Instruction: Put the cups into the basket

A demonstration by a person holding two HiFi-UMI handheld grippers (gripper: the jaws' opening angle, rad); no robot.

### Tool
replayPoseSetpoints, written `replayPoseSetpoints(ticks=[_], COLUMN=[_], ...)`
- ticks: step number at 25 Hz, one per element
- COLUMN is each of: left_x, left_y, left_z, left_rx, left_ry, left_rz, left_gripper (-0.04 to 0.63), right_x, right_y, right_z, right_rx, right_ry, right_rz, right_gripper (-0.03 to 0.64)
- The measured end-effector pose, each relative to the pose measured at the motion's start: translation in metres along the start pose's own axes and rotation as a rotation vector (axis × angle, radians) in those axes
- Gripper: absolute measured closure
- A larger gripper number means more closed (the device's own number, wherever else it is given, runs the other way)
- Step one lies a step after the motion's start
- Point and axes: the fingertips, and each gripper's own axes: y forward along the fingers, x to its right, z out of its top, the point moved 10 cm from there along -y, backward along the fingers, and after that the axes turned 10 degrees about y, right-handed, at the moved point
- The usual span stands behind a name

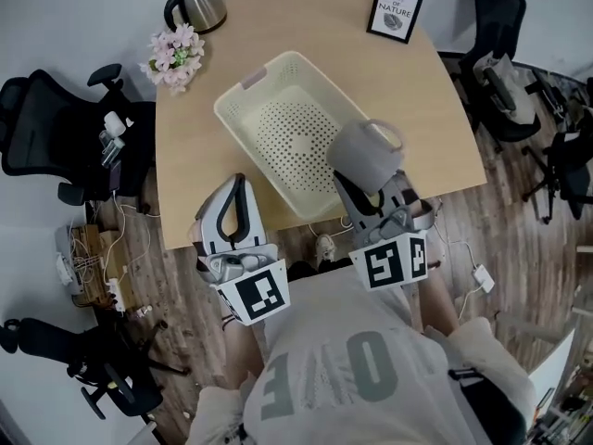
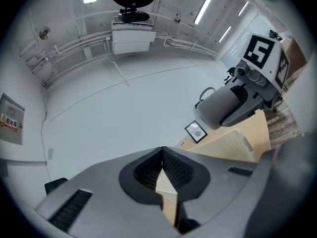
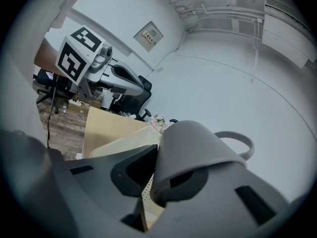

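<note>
A grey cup (image 1: 363, 156) with a loop handle hangs above the near right corner of the cream perforated basket (image 1: 243, 130), which stands in the middle of the wooden table. My right gripper (image 1: 359, 189) is shut on that cup; in the right gripper view the cup (image 3: 190, 150) fills the space between the jaws, mouth toward the camera. Over the table's near edge, left of the basket, my left gripper (image 1: 237, 184) is held with its jaws together and nothing between them (image 2: 162, 155). From the left gripper view I also see the cup (image 2: 220, 108) and the basket (image 2: 237, 143).
On the table's far side stand a metal kettle (image 1: 199, 5), pink flowers (image 1: 176, 56) and a framed picture (image 1: 395, 13). Black office chairs flank the table on the left (image 1: 56, 123) and right (image 1: 505, 54). Cables lie on the wooden floor.
</note>
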Motion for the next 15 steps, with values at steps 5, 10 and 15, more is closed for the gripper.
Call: replayPoseSetpoints(ticks=[5, 10, 15], left_x=[-0.001, -0.012, -0.023], left_y=[0.024, 0.052, 0.080], left_z=[-0.002, -0.009, -0.009], left_rx=[-0.026, -0.015, 0.044], left_ry=[-0.008, 0.004, -0.011], left_rz=[-0.010, -0.016, -0.015], left_gripper=[0.584, 0.584, 0.584], right_x=[0.021, 0.029, 0.043], right_y=[0.032, 0.059, 0.076], right_z=[0.000, 0.004, 0.013], right_rx=[0.007, 0.002, -0.010], right_ry=[-0.018, -0.035, -0.029], right_rz=[0.038, 0.039, 0.019], right_gripper=[0.579, 0.578, 0.578])
